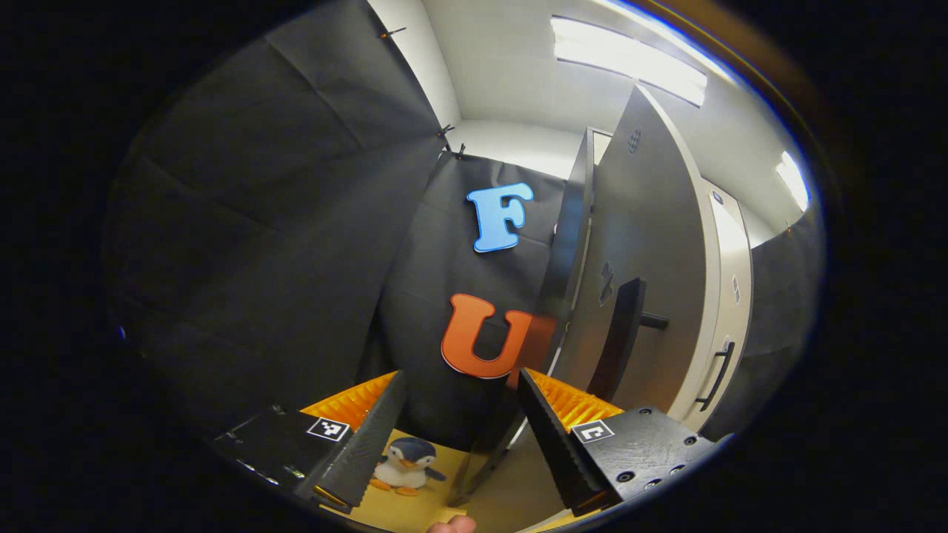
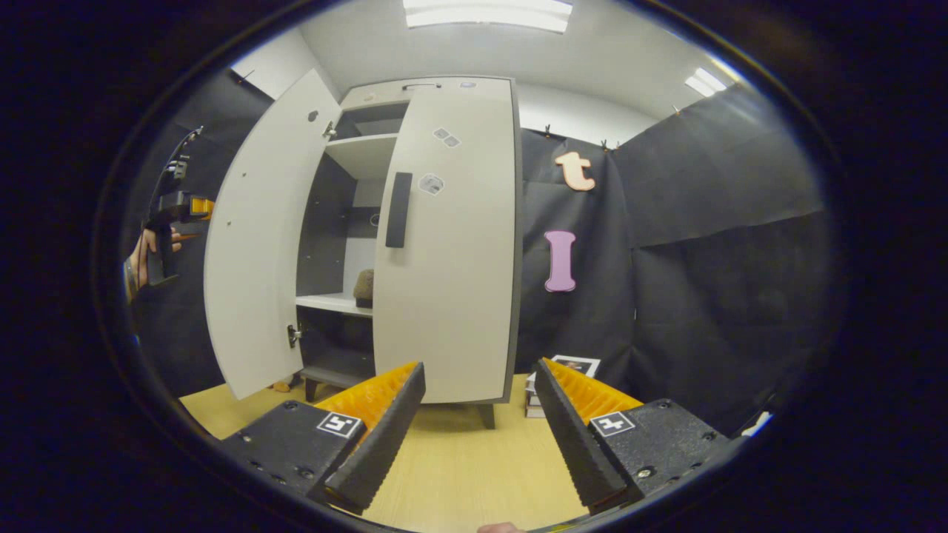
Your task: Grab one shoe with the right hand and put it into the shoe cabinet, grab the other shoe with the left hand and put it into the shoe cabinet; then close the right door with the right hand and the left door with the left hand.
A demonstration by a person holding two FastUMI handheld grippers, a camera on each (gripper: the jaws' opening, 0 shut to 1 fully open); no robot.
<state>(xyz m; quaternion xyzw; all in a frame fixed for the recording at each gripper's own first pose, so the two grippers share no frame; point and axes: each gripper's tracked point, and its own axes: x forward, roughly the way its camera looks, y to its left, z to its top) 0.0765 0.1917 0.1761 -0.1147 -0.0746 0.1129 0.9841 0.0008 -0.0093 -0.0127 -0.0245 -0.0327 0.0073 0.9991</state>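
In the right gripper view the white shoe cabinet (image 2: 415,85) stands ahead. Its left door (image 2: 255,244) is swung wide open, and its right door (image 2: 452,252), with a black handle (image 2: 398,209), covers its half. Through the gap a brown shoe (image 2: 363,287) rests on the middle shelf (image 2: 333,302). My right gripper (image 2: 480,366) is open and holds nothing, low in front of the right door. My left gripper (image 1: 461,377) is also open and holds nothing. It faces the outer side of the left door (image 1: 652,222) near that door's black handle (image 1: 622,333). A hand holds the left gripper (image 2: 174,215) beyond the open door.
A penguin plush (image 1: 406,463) lies on the wooden floor (image 2: 459,459) below the left gripper. A stack of books (image 2: 552,385) sits on the floor right of the cabinet. Black cloth walls close in on both sides.
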